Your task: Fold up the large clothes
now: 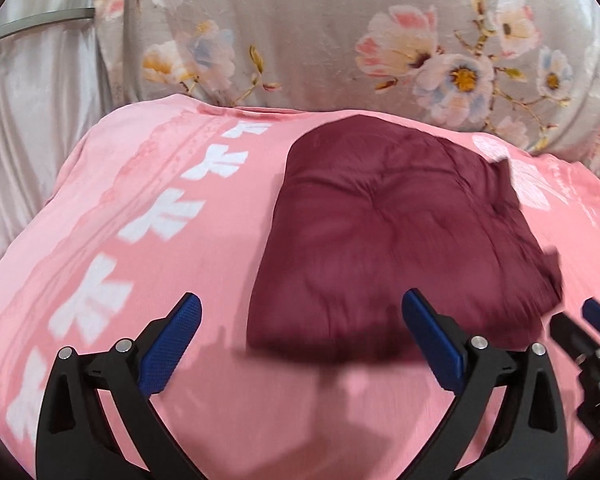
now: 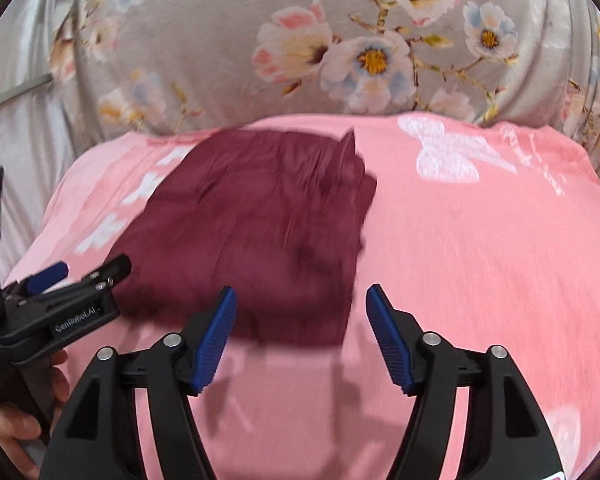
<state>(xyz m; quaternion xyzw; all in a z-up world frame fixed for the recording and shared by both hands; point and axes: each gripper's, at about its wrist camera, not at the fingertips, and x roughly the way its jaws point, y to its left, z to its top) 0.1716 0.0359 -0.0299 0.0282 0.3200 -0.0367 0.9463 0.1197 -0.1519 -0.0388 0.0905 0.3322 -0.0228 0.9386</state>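
Observation:
A dark maroon garment [image 1: 396, 236] lies folded into a compact rectangle on a pink blanket [image 1: 148, 248]; it also shows in the right wrist view [image 2: 256, 232]. My left gripper [image 1: 302, 316] is open and empty, hovering just before the garment's near edge. It shows at the left of the right wrist view [image 2: 88, 270]. My right gripper [image 2: 300, 304] is open and empty, just short of the garment's near right corner. Its tip shows at the right edge of the left wrist view [image 1: 576, 320].
The pink blanket [image 2: 480, 248] has white butterfly prints and covers the bed. Behind it lies a grey floral bedcover [image 1: 320, 40], also in the right wrist view [image 2: 228, 52]. A pale curtain-like fabric [image 1: 32, 112] hangs at the left.

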